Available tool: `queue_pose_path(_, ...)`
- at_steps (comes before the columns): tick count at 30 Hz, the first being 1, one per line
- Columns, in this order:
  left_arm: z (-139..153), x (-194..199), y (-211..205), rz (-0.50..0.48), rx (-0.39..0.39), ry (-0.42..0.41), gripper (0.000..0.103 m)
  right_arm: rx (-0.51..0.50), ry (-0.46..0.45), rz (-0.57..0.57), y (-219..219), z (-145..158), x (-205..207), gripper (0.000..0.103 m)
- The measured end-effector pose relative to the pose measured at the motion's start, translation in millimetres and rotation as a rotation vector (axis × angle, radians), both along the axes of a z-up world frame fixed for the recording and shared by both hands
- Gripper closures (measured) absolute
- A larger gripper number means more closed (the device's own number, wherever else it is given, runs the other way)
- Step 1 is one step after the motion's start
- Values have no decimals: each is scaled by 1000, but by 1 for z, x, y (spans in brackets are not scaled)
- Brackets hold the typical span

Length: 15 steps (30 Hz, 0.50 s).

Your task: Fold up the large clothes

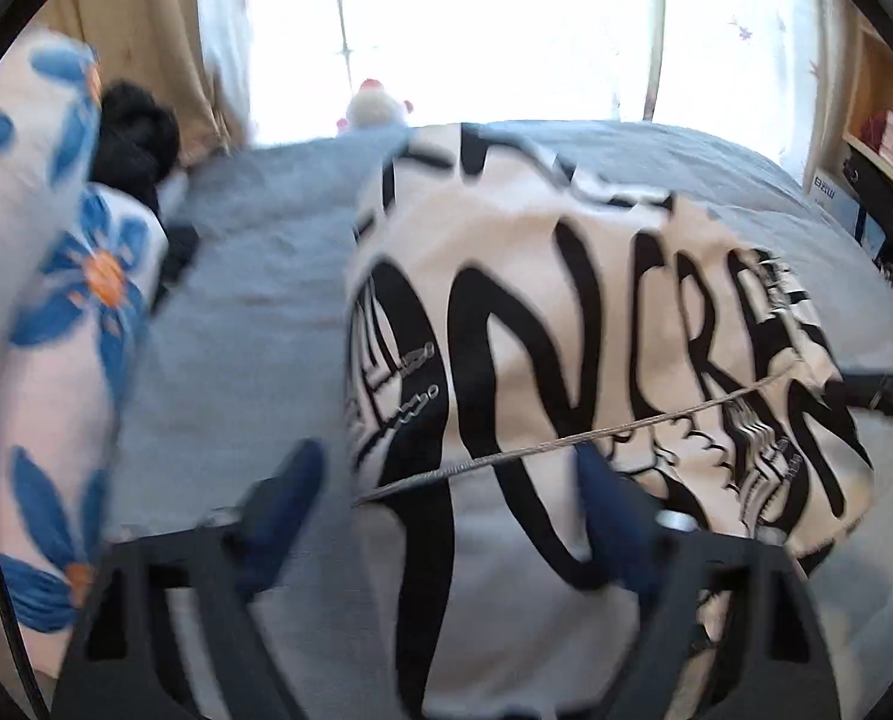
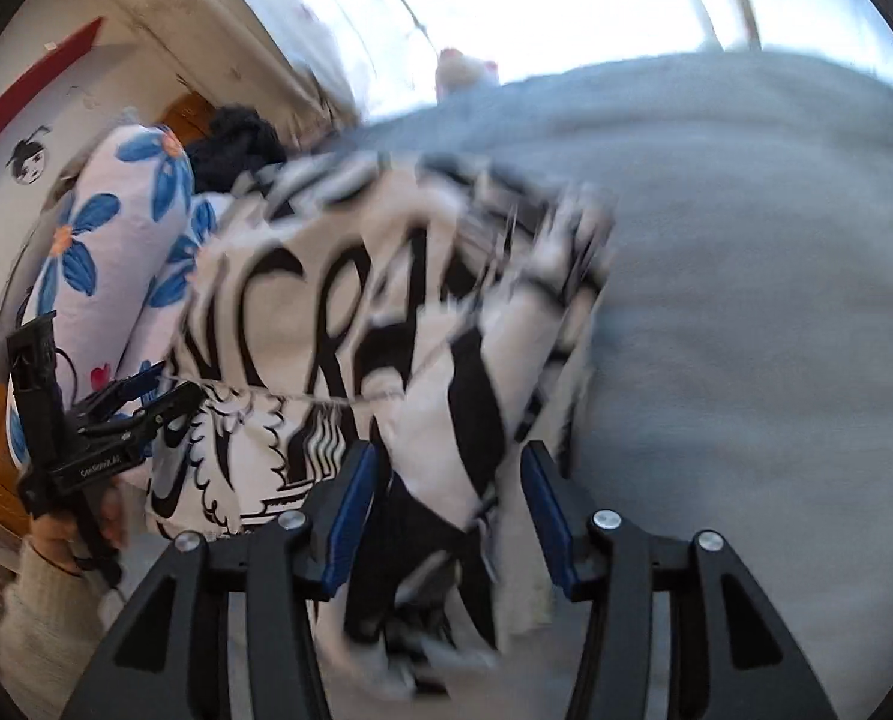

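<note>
Both jaws are standing apart, gripping nothing: your left gripper (image 1: 446, 480) and right gripper (image 2: 446, 492) are hovering over the black-and-white garment (image 1: 566, 300) lying on the grey bedspread (image 1: 254, 276). Only your right view is showing the hand (image 2: 68, 534) holding the left gripper and the wall sticker (image 2: 29, 159); only your left view is showing the shelf (image 1: 884, 138).

Matt cloth garment (image 1: 566, 312); grey fabric bedsheet (image 1: 254, 300)

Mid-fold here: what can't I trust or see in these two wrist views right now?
- Garment near hem, left wrist view: cut off behind the left claw.
- Garment's right edge, right wrist view: motion blur.
- Fabric between the right claw fingers: blurred; contact unclear.
- Window, both views: overexposed.
- Bed edges: cropped by the lens rim.
</note>
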<state>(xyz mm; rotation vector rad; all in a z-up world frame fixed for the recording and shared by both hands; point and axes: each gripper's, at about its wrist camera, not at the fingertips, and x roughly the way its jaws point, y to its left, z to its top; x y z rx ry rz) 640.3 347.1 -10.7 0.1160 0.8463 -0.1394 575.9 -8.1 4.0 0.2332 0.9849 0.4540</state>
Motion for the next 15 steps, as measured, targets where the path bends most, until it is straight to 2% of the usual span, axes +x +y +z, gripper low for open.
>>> queue_pose_path(1,7,-5,1,9,12,-22,44,-22,-56,-12,-6,15,-10,53)
queue_pose_path(3,18,-13,0,30,24,-45,59,-28,-104,-11,-9,28,-17,53)
queue_pose_path(4,22,-14,-3,30,12,-40,74,-33,-126,-3,-5,36,-20,53)
queue_pose_path(5,25,-16,-7,25,-8,-33,82,-37,-142,0,-2,39,-22,54)
queue_pose_path(6,25,-17,-11,20,-18,-34,83,-40,-156,11,4,41,-24,59)
queue_pose_path(7,28,-26,-22,23,-14,-38,85,-40,-158,19,11,40,-22,68)
queue_pose_path(9,30,-29,-39,28,-6,-37,89,-28,-127,36,28,31,-14,79)
queue_pose_path(11,17,-23,-50,51,57,-20,92,-72,-93,29,38,15,-9,81)
queue_pose_path(12,7,-19,-53,69,111,-12,93,-128,-77,10,43,4,-4,81)
queue_pose_path(13,0,-18,-57,83,146,-8,93,-166,-69,-9,45,-6,-2,90)
queue_pose_path(15,-10,-16,-55,107,163,-13,93,-185,-60,-24,41,-18,3,103)
